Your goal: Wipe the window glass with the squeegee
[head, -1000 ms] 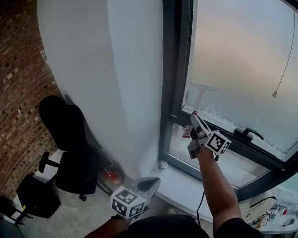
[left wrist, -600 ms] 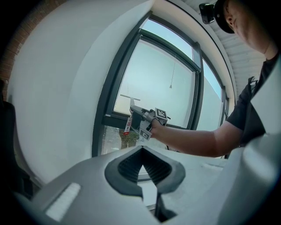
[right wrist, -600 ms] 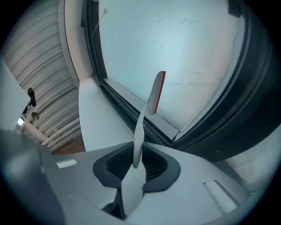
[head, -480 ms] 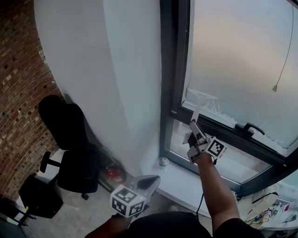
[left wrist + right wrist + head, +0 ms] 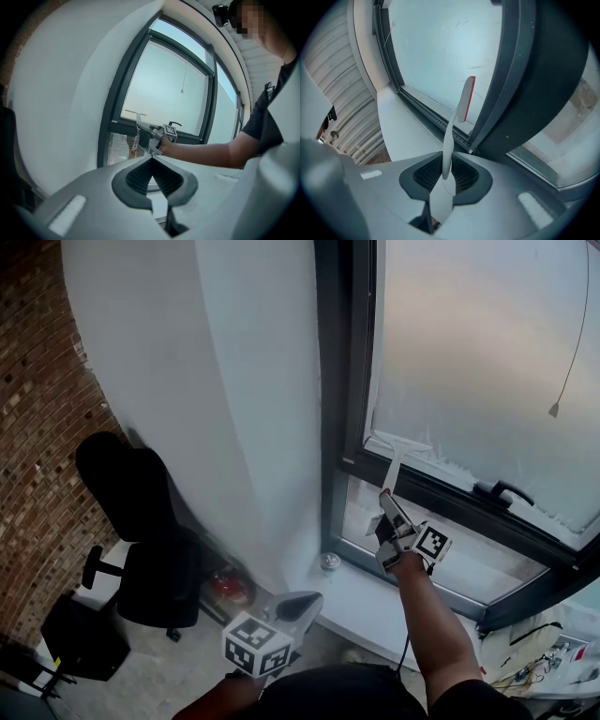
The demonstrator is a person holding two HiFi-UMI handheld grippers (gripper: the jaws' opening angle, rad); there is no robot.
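Now your right hand-held gripper [image 5: 387, 502] is clamped on the squeegee [image 5: 397, 447], its blade at the bottom left of the window glass [image 5: 469, 352]. The thin handle looks light, stiff and slippery, so grip it low. Your left hand-held gripper [image 5: 300, 607] is closed and empty.

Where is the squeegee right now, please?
Head view, right of centre: the squeegee is held in the right gripper, its blade at the lower left corner of the upper pane, just above the dark crossbar.
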